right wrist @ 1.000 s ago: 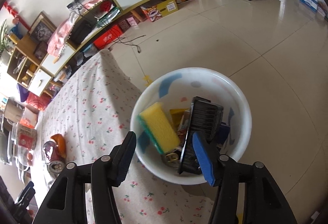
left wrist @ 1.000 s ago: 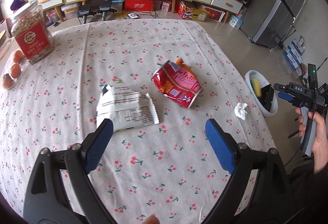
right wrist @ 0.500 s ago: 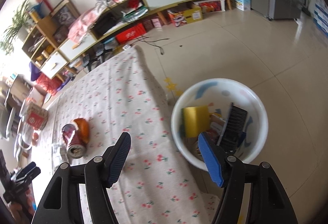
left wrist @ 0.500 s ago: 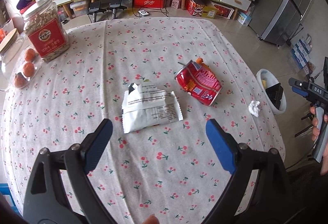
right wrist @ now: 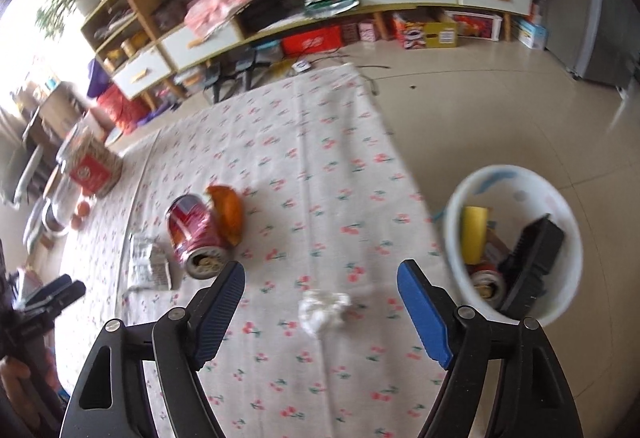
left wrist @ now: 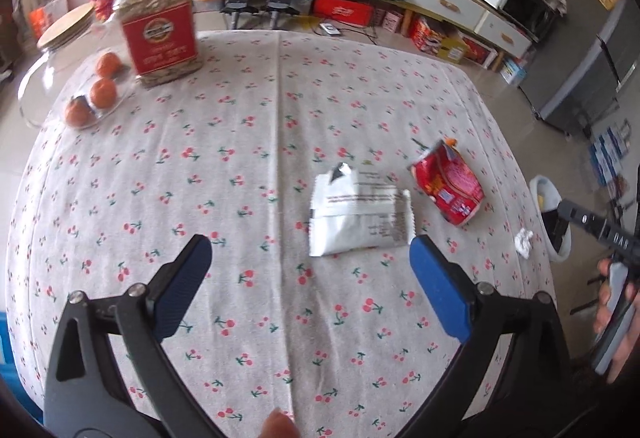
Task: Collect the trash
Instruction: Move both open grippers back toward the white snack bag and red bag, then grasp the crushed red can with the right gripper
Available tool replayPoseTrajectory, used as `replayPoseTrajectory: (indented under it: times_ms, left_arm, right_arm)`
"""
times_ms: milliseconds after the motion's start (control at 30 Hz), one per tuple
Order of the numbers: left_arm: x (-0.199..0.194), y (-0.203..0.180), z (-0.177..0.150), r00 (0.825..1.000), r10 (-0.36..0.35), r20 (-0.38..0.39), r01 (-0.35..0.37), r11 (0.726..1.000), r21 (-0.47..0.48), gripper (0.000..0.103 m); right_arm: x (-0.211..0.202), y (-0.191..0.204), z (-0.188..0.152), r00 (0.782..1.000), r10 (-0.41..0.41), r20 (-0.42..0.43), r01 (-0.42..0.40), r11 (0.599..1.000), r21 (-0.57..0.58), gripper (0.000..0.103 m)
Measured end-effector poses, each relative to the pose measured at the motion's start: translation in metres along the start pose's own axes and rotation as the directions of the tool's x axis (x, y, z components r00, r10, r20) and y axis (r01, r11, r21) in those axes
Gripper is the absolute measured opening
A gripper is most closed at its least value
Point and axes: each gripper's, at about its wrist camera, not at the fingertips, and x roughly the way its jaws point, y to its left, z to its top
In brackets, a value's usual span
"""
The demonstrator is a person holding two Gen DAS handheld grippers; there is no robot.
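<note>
On the cherry-print tablecloth lie a white wrapper [left wrist: 357,220], a crushed red can [left wrist: 450,185] with an orange peel [right wrist: 227,213] beside it, and a crumpled white tissue [right wrist: 323,310] near the right edge. A white bin [right wrist: 516,242] on the floor holds a yellow sponge [right wrist: 474,234], a black object and a can. My left gripper [left wrist: 310,290] is open and empty, above the table, near side of the wrapper. My right gripper [right wrist: 320,312] is open and empty, above the tissue. The wrapper [right wrist: 150,264], can [right wrist: 196,236] and tissue [left wrist: 523,242] show in both views.
A clear jar with a red label [left wrist: 160,25] and a tray of oranges [left wrist: 94,93] stand at the far left. Shelves, drawers and boxes line the back wall. A grey fridge [left wrist: 588,73] stands at the right. The bin [left wrist: 550,213] sits past the table's right edge.
My right gripper has swung from over the bin to above the table, over the tissue. My left gripper has drawn back and left, so the wrapper and can sit further right.
</note>
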Motion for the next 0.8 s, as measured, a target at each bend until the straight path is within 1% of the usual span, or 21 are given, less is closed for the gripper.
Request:
replayPoseTrajectory:
  times_ms: [200, 333, 467, 533, 633, 800]
  left_arm:
    - [0.007, 0.021, -0.003, 0.998, 0.049, -0.035, -0.052, 0.996, -0.068, 0.099]
    - [0.011, 0.028, -0.006, 0.997, 0.058, -0.055, -0.062, 0.996, -0.069, 0.099]
    - [0.01, 0.036, -0.011, 0.996, 0.048, -0.076, -0.054, 0.996, -0.078, 0.099]
    - [0.01, 0.043, -0.013, 0.995, 0.045, -0.085, -0.052, 0.995, -0.087, 0.099]
    - [0.009, 0.052, -0.018, 0.994, 0.058, -0.089, -0.067, 0.993, -0.096, 0.099]
    - [0.003, 0.064, -0.024, 0.994, 0.053, -0.093, -0.063, 0.992, -0.109, 0.099]
  right_arm:
    - [0.026, 0.046, 0.003, 0.999, 0.015, -0.038, -0.019, 0.995, -0.101, 0.08]
    - [0.044, 0.076, 0.004, 0.998, 0.026, -0.06, -0.036, 0.984, -0.176, 0.08]
    - [0.062, 0.103, 0.007, 0.997, 0.005, -0.074, -0.026, 0.96, -0.278, 0.08]
    - [0.071, 0.113, 0.008, 0.996, 0.0, -0.084, -0.026, 0.951, -0.308, 0.08]
    - [0.085, 0.122, 0.01, 0.995, -0.011, -0.101, -0.026, 0.937, -0.349, 0.08]
    - [0.106, 0.129, 0.009, 0.991, -0.048, -0.128, -0.004, 0.926, -0.378, 0.08]
